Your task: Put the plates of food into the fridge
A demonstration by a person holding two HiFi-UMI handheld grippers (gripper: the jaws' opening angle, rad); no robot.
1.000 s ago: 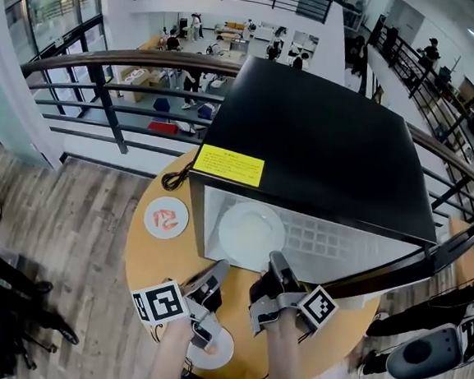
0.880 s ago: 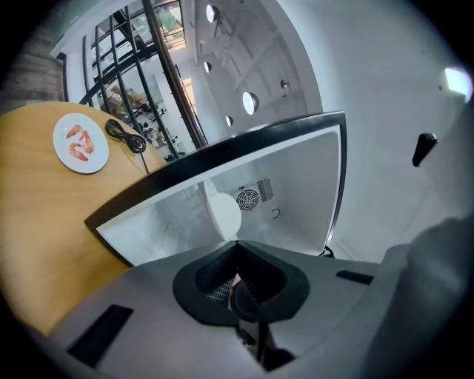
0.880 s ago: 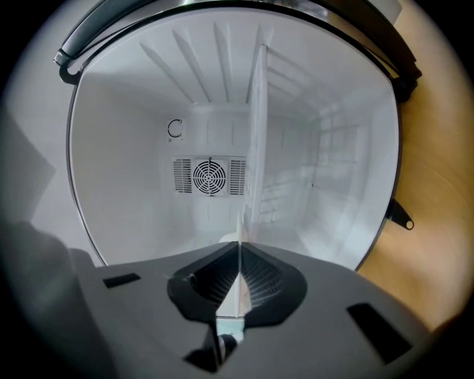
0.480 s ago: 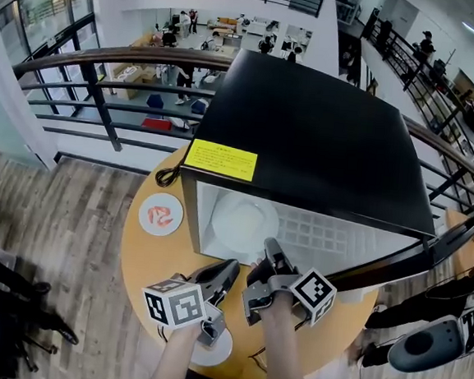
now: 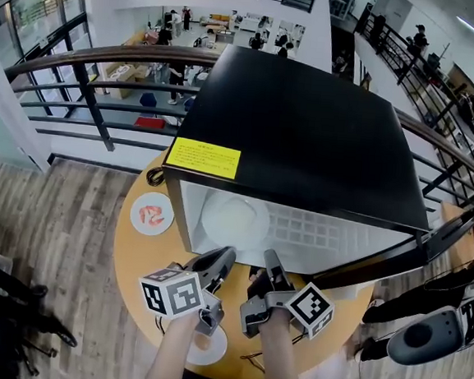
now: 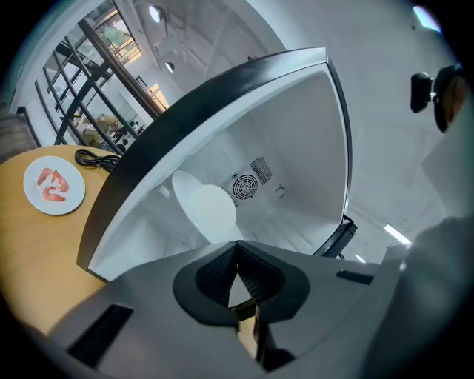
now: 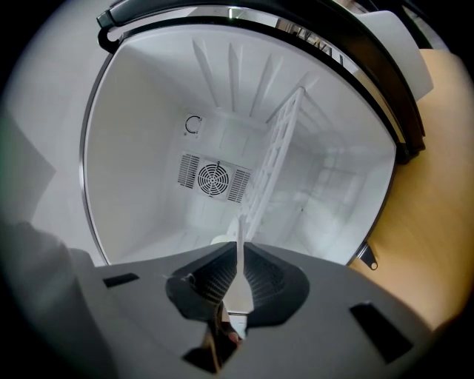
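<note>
Evidently the right claw (image 5: pixel 270 263) pinched the rim of a plate (image 5: pixel 234 217) lying inside the fridge (image 5: pixel 299 140), jaws just easing open to leave it there. The left claw (image 5: pixel 223 259) was clenched, empty; a food plate (image 5: pixel 152 214) waited on the table (image 5: pixel 132 258) left of the fridge.

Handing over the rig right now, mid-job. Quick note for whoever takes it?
Left gripper: shut, empty, at the fridge opening.
Right gripper: shut on the shelf, at its front edge.
Done: door open, one white plate inside, left side.
Left: plate of red food on the table beside the fridge; second plate at the table's near edge. Both probably go in.
</note>
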